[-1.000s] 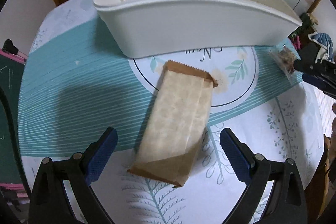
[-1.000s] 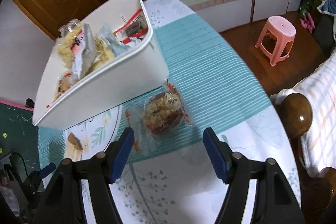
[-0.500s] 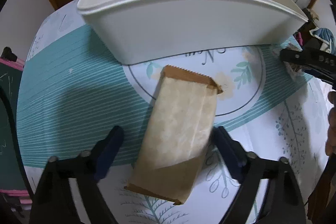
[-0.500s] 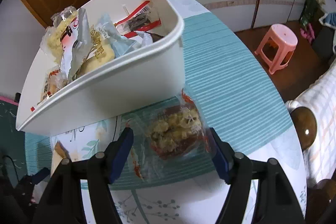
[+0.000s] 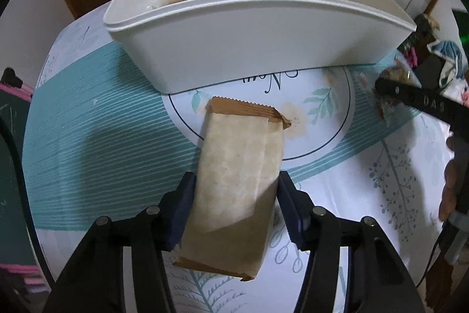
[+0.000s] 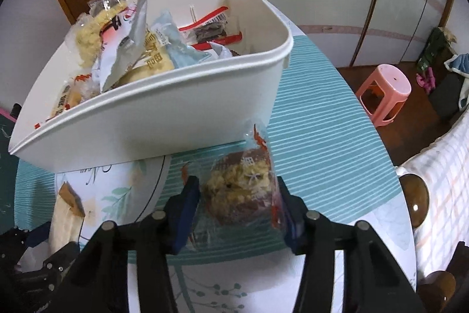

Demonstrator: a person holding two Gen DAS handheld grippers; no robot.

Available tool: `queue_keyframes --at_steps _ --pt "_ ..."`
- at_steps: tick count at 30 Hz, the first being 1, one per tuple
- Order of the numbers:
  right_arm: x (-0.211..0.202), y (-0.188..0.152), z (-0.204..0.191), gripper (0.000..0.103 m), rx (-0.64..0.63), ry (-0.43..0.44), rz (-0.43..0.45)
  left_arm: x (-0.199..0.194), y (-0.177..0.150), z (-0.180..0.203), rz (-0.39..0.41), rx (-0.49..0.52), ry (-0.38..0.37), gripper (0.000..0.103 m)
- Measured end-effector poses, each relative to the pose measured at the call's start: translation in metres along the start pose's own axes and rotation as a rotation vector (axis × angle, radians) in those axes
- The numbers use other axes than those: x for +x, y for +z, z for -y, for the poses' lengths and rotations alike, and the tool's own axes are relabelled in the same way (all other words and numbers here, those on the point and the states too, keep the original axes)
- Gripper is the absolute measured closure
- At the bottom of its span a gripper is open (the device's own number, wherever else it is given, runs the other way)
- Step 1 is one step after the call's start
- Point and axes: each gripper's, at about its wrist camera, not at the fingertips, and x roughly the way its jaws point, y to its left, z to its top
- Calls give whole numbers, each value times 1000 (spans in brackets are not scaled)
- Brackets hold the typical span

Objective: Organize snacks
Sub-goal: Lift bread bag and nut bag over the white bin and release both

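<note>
The left gripper [image 5: 236,206] has just been closing and is clamping a brown packet [image 5: 239,169] lying on the table [image 5: 88,137]. The right gripper [image 6: 239,210], also just closing, is squeezing a clear snack bag [image 6: 240,189] before the white bin [image 6: 164,119]; "DAS" is reading on its finger [image 5: 425,103].

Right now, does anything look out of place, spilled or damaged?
Nothing spilled or visibly damaged. Two snacks lie outside the white bin: the brown paper packet, slightly skewed, and the clear-wrapped snack. Each sits between a hand-held gripper's closing jaws.

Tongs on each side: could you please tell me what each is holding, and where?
Left tongs clamp the brown packet across its near half; right tongs clamp the clear pastry bag by its sides.
</note>
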Motion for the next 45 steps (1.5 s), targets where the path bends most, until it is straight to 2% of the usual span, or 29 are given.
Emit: queue_keyframes --at_steps 11,19,24,31,39,45 --pt "-24 -29 -21 55 -68 85 24 -46 -9 0 157 -69 -61 49" --pt "-83 -24 -48 55 -134 162 139 -110 17 7 306 -51 -99 49" --pt "-127 1 -59 54 -173 195 257 -156 48 11 412 -35 -87 49" --pt "-186 45 -64 54 -209 192 422 -208 100 18 523 -28 -59 49" --pt "-221 96 -72 54 -221 134 564 -231 146 24 578 -51 -24 49" --pt "-218 125 -72 54 -212 96 583 -223 181 21 568 -81 1 49"
